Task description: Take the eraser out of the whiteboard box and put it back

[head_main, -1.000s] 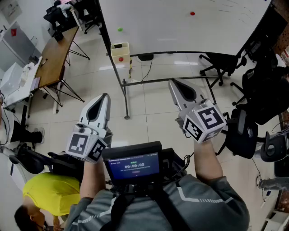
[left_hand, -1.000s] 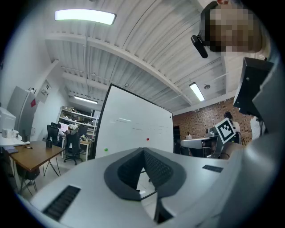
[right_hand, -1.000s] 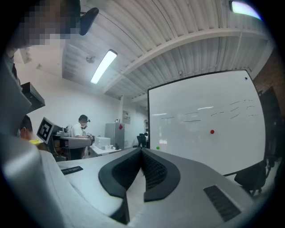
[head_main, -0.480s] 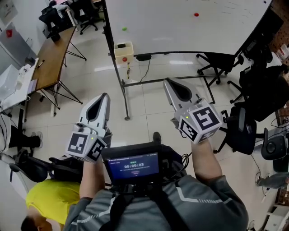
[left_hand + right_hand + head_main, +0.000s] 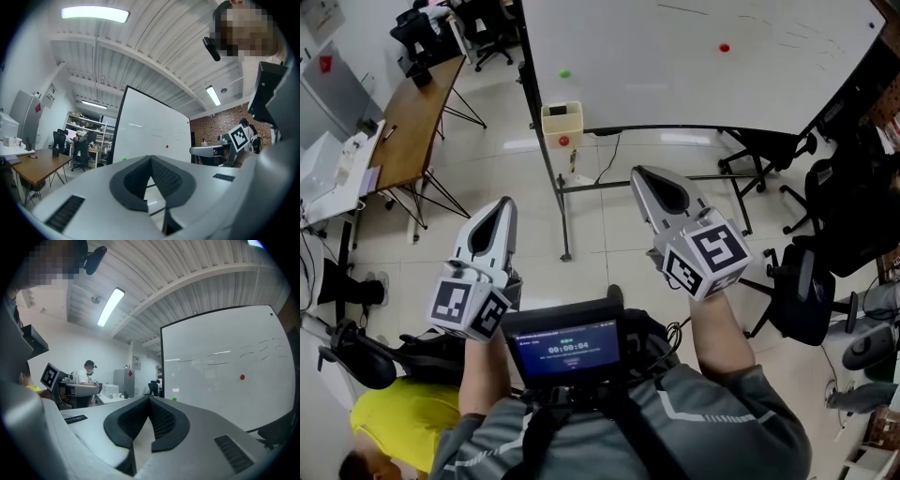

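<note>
A pale yellow whiteboard box [image 5: 562, 117] hangs at the left post of the whiteboard [image 5: 694, 56], with a red spot on its front. No eraser can be made out inside it from here. My left gripper [image 5: 503, 208] is held level over the floor, well short of the box, its jaws shut with nothing between them. My right gripper [image 5: 645, 180] points at the board's lower edge, also shut and empty. The left gripper view shows its closed tips [image 5: 151, 160] aimed at the whiteboard [image 5: 150, 131]. The right gripper view shows shut tips [image 5: 149, 399] before the whiteboard [image 5: 225, 371].
The board's metal stand [image 5: 565, 253] rests on the tiled floor ahead. A wooden desk [image 5: 412, 122] stands at the left, and black office chairs [image 5: 853, 197] crowd the right. A person in yellow [image 5: 394, 422] sits at the lower left. A green magnet [image 5: 565, 73] and a red magnet [image 5: 725, 47] sit on the board.
Both grippers and the head view have moved toward the whiteboard; the box and board sit lower and nearer in the picture. Both pairs of jaws stay shut.
</note>
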Motion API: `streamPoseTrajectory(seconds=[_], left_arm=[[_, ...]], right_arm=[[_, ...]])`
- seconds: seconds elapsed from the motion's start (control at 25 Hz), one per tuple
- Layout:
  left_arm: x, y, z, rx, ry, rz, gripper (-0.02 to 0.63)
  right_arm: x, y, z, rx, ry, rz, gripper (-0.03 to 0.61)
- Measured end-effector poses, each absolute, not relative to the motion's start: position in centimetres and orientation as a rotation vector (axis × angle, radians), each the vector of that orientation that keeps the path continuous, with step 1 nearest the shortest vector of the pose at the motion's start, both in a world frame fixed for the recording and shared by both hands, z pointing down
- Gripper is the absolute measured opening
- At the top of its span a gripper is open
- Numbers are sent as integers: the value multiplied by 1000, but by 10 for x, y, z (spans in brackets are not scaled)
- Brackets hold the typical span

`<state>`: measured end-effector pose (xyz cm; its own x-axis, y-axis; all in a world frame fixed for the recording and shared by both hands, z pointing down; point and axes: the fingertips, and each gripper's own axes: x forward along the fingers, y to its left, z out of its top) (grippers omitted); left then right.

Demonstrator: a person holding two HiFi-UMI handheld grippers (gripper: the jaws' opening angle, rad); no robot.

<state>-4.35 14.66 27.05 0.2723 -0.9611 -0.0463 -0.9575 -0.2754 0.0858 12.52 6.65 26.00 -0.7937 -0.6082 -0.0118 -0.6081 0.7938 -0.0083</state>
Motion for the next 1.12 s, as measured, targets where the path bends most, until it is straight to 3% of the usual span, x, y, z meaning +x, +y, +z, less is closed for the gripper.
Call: streamPoseTrajectory(seconds=[1.12], left_arm=[[-30,-81,271,2383,-2000,5,32]], right_arm=[[125,-160,284,-790,2966,-147,31]])
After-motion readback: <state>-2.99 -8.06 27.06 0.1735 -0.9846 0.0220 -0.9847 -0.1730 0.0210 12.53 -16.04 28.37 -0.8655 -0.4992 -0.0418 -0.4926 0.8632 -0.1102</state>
